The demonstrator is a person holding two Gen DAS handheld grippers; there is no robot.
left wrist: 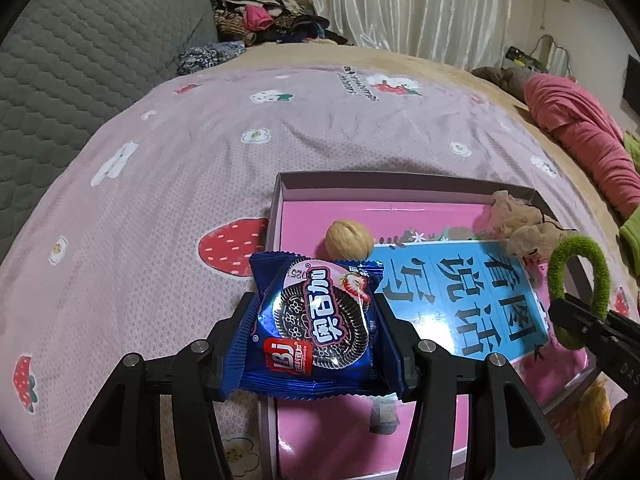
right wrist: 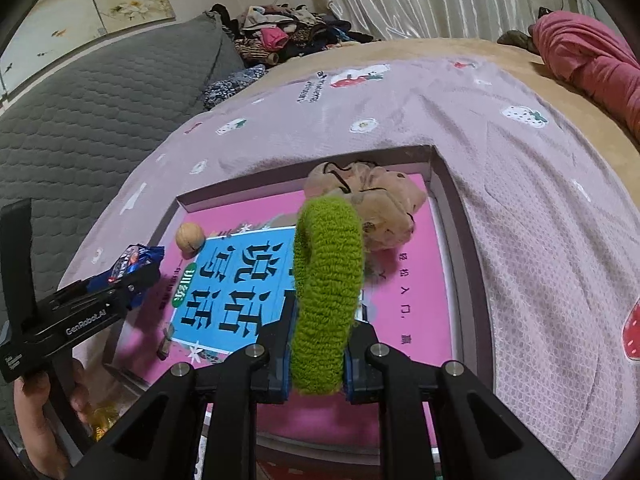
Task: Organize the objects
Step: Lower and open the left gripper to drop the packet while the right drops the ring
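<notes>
My left gripper (left wrist: 314, 330) is shut on a blue cookie packet (left wrist: 316, 320) and holds it over the left edge of a shallow open box (left wrist: 280, 196) with a pink floor. My right gripper (right wrist: 318, 364) is shut on a green fuzzy hair tie (right wrist: 326, 284) above the box (right wrist: 438, 184); the tie also shows at the right of the left wrist view (left wrist: 582, 288). The packet shows in the right wrist view (right wrist: 134, 264). In the box lie a walnut (left wrist: 347, 240) (right wrist: 190, 237), a blue book (left wrist: 464, 300) (right wrist: 232, 292) and a beige scrunchie (left wrist: 520, 224) (right wrist: 372, 204).
The box sits on a pink strawberry-print sheet (left wrist: 180, 184) on a bed. A grey quilted pillow (left wrist: 80, 60) lies at the left, a clothes pile (left wrist: 260, 12) at the back, a red blanket (left wrist: 580, 128) at the right. A yellow object (right wrist: 102, 420) lies by the box's near corner.
</notes>
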